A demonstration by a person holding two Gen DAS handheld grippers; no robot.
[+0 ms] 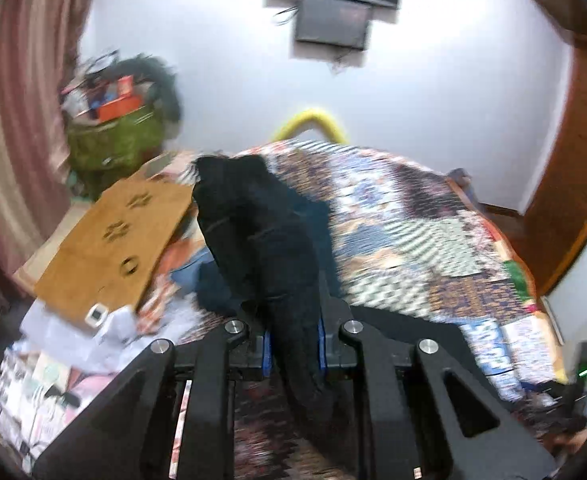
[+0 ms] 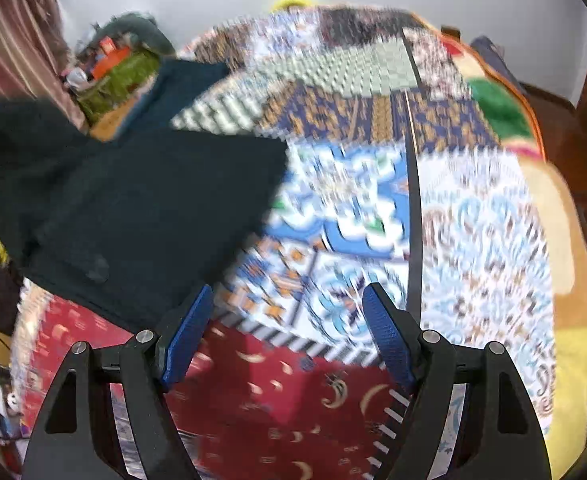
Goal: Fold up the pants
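Left gripper clamps a bunched fold of the dark navy fabric pants, its blue-padded jaws nearly shut on the cloth, lifting one end off the multicoloured patchwork quilt, probably to shake the garment straight before folding. Right gripper hovers with jaws wide apart and empty, just beside the pants' near edge, seemingly ready to take a second corner. Only the left wrist view shows the pinch and a brown cardboard sheet; the right wrist view alone shows the pants' spread over the quilt.
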